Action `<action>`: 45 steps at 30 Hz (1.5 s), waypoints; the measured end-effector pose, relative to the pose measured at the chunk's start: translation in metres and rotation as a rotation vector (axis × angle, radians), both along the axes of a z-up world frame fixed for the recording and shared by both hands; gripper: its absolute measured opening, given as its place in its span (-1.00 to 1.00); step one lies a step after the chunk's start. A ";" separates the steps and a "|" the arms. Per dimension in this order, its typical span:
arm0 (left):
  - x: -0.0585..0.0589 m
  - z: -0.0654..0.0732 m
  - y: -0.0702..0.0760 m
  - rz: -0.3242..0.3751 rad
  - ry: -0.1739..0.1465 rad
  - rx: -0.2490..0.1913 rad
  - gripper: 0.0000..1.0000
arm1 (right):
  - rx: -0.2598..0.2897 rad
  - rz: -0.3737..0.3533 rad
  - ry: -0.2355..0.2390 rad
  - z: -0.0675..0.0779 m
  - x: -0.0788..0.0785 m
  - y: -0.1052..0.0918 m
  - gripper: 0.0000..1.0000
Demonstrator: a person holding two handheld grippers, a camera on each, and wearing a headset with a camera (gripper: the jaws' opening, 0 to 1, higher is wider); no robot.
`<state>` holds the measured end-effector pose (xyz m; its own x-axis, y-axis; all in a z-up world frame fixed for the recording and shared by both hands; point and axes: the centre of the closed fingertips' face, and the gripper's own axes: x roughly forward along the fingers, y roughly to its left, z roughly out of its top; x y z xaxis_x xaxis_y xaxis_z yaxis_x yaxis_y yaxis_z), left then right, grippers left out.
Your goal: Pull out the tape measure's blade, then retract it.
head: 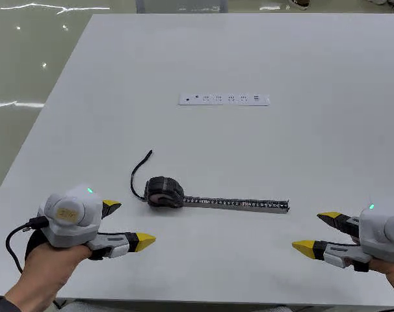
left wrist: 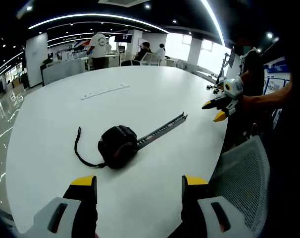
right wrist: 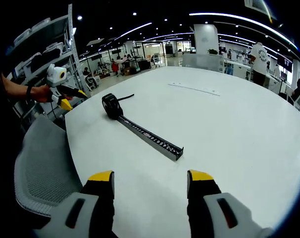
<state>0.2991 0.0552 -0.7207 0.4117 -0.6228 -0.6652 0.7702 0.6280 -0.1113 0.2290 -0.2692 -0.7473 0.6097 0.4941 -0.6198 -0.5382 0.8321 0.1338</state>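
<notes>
A black tape measure (left wrist: pixel 118 145) lies on a white table (left wrist: pixel 140 84), its blade (left wrist: pixel 162 130) drawn out toward the right gripper (left wrist: pixel 213 111). The left gripper (left wrist: pixel 139 181) faces it with yellow-tipped jaws apart.

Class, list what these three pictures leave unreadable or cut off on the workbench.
Blade numbers: too small in the head view, blurred in both gripper views.
Tape measure case: any lock button is lost in its dark body, all views.
White strip: markings too small, head view.
Right gripper: body cut off by the head view's right edge.
</notes>
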 end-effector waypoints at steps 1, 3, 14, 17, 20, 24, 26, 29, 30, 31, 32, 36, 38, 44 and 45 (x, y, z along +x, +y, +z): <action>0.000 0.000 0.001 0.003 -0.002 0.000 0.33 | 0.002 -0.002 0.000 0.000 -0.001 0.000 0.19; -0.001 0.001 0.002 0.007 -0.002 -0.002 0.33 | 0.004 -0.005 0.000 -0.003 -0.003 -0.001 0.19; -0.005 0.002 0.003 0.019 -0.005 -0.004 0.33 | 0.003 -0.018 -0.004 -0.003 -0.007 -0.003 0.19; -0.005 0.003 0.005 0.023 -0.005 -0.006 0.33 | -0.001 -0.018 -0.007 -0.002 -0.005 -0.005 0.19; -0.005 0.002 0.006 0.022 -0.005 -0.002 0.33 | -0.003 -0.017 -0.006 -0.002 -0.005 -0.005 0.20; -0.005 0.003 0.006 0.023 -0.004 -0.005 0.33 | -0.002 -0.020 -0.007 -0.001 -0.006 -0.004 0.22; -0.005 0.003 0.006 0.022 -0.004 -0.003 0.33 | 0.001 -0.021 -0.007 -0.002 -0.006 -0.004 0.22; -0.005 0.003 0.005 0.020 -0.002 -0.003 0.33 | 0.003 -0.021 -0.001 -0.003 -0.007 -0.005 0.22; -0.005 0.003 0.005 0.019 -0.003 -0.001 0.33 | 0.005 -0.023 -0.003 -0.001 -0.007 -0.005 0.22; -0.004 0.003 0.004 0.018 -0.004 -0.002 0.33 | 0.004 -0.025 -0.003 -0.001 -0.007 -0.006 0.22; -0.004 0.003 0.004 0.018 -0.004 -0.002 0.33 | 0.005 -0.027 -0.002 -0.001 -0.007 -0.007 0.22; -0.002 0.003 0.001 0.019 0.001 -0.009 0.33 | 0.006 -0.031 -0.001 -0.001 -0.007 -0.008 0.23; 0.000 0.001 0.001 0.017 0.001 -0.005 0.33 | 0.006 -0.033 0.000 -0.002 -0.006 -0.009 0.23; 0.004 -0.002 -0.004 0.022 0.004 -0.011 0.33 | 0.005 -0.032 0.008 -0.005 -0.005 -0.011 0.23; 0.004 -0.003 -0.004 0.023 0.006 -0.012 0.33 | 0.007 -0.033 0.009 -0.005 -0.005 -0.011 0.23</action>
